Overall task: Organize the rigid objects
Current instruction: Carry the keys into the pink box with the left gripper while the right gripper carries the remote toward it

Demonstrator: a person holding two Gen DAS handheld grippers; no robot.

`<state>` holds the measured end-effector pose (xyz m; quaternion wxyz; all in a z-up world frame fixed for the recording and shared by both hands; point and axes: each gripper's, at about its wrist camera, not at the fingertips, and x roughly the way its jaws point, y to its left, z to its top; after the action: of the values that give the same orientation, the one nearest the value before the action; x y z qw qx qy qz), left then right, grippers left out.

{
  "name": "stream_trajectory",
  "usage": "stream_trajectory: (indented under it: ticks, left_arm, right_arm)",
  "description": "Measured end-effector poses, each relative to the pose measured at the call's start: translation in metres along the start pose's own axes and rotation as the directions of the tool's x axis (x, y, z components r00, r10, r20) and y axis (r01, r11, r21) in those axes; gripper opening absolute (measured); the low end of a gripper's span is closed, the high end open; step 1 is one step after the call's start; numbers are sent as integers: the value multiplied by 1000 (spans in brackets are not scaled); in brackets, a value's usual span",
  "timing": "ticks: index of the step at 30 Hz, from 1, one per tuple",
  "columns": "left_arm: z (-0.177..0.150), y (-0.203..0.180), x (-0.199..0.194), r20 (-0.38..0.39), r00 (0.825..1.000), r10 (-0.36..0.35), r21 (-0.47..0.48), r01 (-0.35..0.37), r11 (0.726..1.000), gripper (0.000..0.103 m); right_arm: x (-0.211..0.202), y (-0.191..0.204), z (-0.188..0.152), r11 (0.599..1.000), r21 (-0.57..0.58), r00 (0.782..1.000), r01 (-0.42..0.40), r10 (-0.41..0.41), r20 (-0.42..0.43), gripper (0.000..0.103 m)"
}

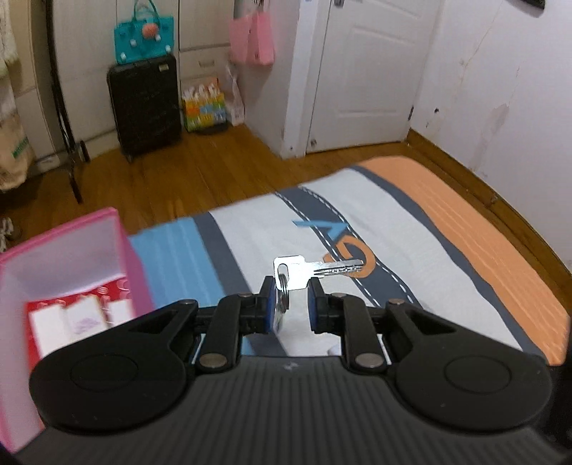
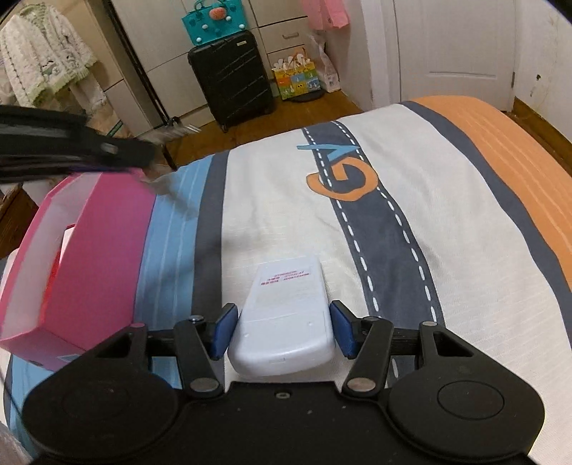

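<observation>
While left fingers (image 1: 290,298) pinch silver key (image 1: 314,270), right fingers (image 2: 282,329) straddle white remote (image 2: 286,318), unclenched.

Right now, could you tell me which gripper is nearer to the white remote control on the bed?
Right. The right gripper straddles the white remote control, one pad on each side. The left gripper holds a key in the air, beside the pink box.

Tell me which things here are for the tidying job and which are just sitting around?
For the job:
- key on its ring, held in the left claw
- white remote on the bed, between the right claw pads
- pink box, already holding a red pack

Just sitting around:
- black suitcase
- teal bag
- pink bags
- striped bedcover
</observation>
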<state>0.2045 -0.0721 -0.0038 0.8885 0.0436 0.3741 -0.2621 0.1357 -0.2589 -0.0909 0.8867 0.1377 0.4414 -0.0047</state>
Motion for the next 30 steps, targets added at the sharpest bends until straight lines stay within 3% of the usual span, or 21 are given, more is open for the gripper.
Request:
stream_trajectory:
  ticks: [6,11,12,14,16,20,22,27,30]
  left_arm:
    - [-2,38,-63,27,1000,16,-45,-14,999,16]
    - [-16,84,-87,4,997,75,-121,-74,990,17]
    - [-20,94,-86,-9,996,86,-141,-86,986,17]
    - [-28,112,-81,-53,995,87,-182,-96,979,17]
    - [-39,128,-72,-88,991,98,-239,-117,964,17]
    - [-63,151,-65,-115,991,75,-326,-109,939,26]
    - [-72,163,-68,-115,992,47,-364,-86,927,29]
    - [-79,185,-86,-82,994,67,-397,-94,913,33]
    - [-82,186,-97,-69,993,91,-384,-111,917,41]
  right_arm:
    - [13,21,-8,993,-118,996,26,-36,-87,61]
    - [48,41,-16,955,-276,963,106,-168,-211,64]
    - [52,44,-16,946,-301,961,117,-185,-207,69]
    - [56,47,-13,938,-321,963,128,-195,-186,70]
    - [61,43,-9,948,-297,970,114,-171,-174,60]
    - [49,45,-11,944,-311,980,110,-155,-124,60]
    - [30,45,-9,955,-280,990,94,-119,-75,60]
    - [-30,51,12,987,-163,998,11,-2,57,60]
    - [-56,77,31,979,-193,993,-59,77,85,60]
